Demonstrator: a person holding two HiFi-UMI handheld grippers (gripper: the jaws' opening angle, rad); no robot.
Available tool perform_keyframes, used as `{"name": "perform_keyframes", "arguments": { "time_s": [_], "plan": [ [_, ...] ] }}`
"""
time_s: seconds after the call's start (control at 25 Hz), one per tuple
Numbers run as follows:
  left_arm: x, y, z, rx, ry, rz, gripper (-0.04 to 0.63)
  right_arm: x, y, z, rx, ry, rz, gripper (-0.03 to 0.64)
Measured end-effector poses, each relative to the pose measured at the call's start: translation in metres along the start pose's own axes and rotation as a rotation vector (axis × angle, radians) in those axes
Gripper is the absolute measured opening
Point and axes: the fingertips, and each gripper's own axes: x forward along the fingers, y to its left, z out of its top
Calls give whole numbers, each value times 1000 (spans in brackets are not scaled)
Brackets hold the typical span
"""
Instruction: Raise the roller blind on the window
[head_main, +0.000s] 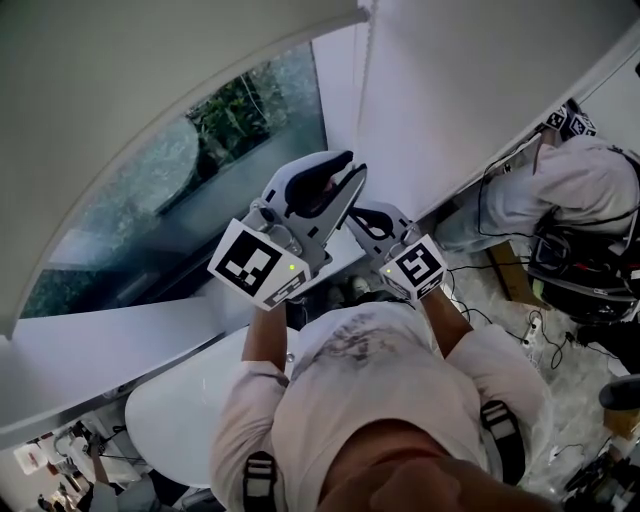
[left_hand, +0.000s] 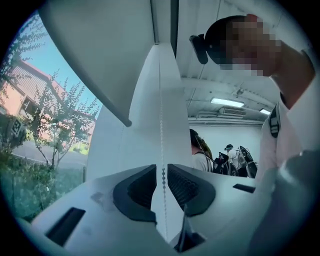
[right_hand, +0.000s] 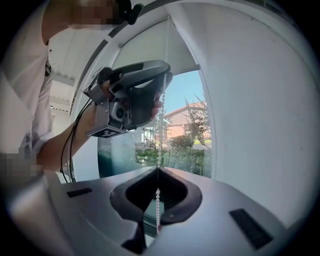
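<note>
Proceed with raising the part-lifted roller blind (head_main: 150, 90): fingers of right gripper (right_hand: 157, 169) clenched on bead chain (right_hand: 159, 150), fingers of left gripper (left_hand: 159, 171) released astride it.

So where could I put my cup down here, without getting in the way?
The white sill left of the left gripper looks bare, as does the rounded white tabletop below it. The floor at right is crowded with cables.

From the head view's centre, the window (head_main: 200, 190) lies at 10 o'clock, below the roller blind (head_main: 120, 90). The left gripper (head_main: 345, 170) sits at 11 o'clock from the right gripper (head_main: 362, 220). The bead chain (right_hand: 158, 150) runs between both grippers' fingers. A round surface (head_main: 180, 410) lies at 7 o'clock and a second person (head_main: 580, 190) at 3 o'clock.
</note>
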Motion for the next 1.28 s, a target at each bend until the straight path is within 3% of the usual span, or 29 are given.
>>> {"name": "perform_keyframes", "arguments": {
  "time_s": [0.24, 0.44, 1.28],
  "plan": [
    [-3, 2, 16, 50, -37, 12, 19, 5, 11, 2, -5, 2, 9, 61],
    [-10, 2, 4, 64, -28, 81, 14, 8, 10, -6, -4, 12, 11, 61],
    [-28, 7, -79, -78, 83, 143, 12, 24, 14, -87, 56, 193, 51, 61]
  ]
}}
